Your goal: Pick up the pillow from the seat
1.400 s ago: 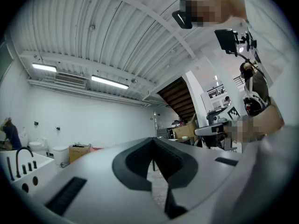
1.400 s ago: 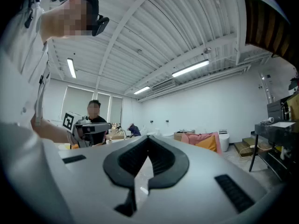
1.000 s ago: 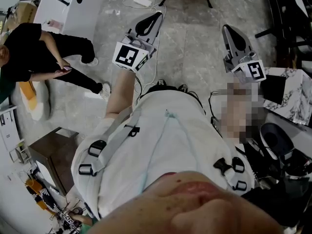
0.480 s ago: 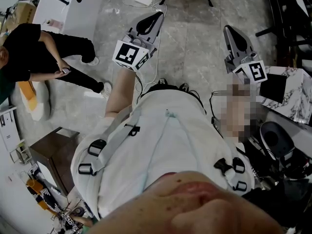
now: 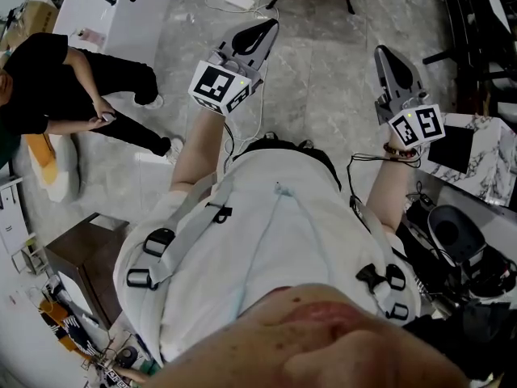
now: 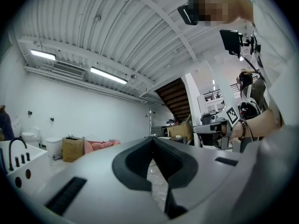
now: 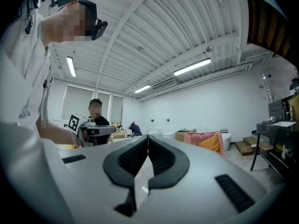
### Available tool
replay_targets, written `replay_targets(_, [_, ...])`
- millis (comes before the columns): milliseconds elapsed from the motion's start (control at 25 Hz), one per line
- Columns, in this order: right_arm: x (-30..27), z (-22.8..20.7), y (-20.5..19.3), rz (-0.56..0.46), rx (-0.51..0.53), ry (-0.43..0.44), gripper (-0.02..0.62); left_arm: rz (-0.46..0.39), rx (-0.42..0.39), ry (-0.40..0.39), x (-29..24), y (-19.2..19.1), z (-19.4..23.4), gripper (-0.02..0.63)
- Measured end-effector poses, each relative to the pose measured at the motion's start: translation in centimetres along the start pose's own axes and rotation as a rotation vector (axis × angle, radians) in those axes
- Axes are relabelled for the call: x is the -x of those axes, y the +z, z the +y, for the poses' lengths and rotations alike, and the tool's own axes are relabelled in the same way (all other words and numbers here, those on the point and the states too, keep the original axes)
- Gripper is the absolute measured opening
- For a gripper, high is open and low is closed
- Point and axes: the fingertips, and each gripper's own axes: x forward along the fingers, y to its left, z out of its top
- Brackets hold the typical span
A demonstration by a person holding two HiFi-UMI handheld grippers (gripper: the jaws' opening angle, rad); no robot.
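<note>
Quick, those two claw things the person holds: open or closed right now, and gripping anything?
Left gripper: closed, holding nothing.
Right gripper: closed, holding nothing.

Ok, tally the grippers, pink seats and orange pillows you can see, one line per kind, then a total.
Grey two-jaw grippers: 2 (left gripper, right gripper, both shut, nothing between the jaws)
Pink padded seat: 1
Orange pillow: 1
Total: 4
</note>
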Motion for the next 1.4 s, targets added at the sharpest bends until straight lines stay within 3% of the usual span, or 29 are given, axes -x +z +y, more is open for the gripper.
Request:
replay_targets(320, [-1.0,1.2,-0.7,0.015,-0.004,-0.009,0.014,0.000,0.013,-0.024,0.4,-0.5,1.2,0.006])
replay_targets(720, [-3.3,-2.1,-0.6,-0.018,-0.019,0.007,0.014,0.010,0.007,0.009,-2.1,-1.2,2.8,0.006])
replay_targets(1000, [-6.2,-6.9,-0.7,-0.018,-0.033,0.024,0.014,0.018,0.014,0.035,-6.4,-2.0,5.1,0.006])
replay_targets(1400, [-9.6,-17.1,-0.9,-0.007,-0.036,0.056,0.014,0.003,0.021,0.092,-15.7,-3.1,8.3,0.006])
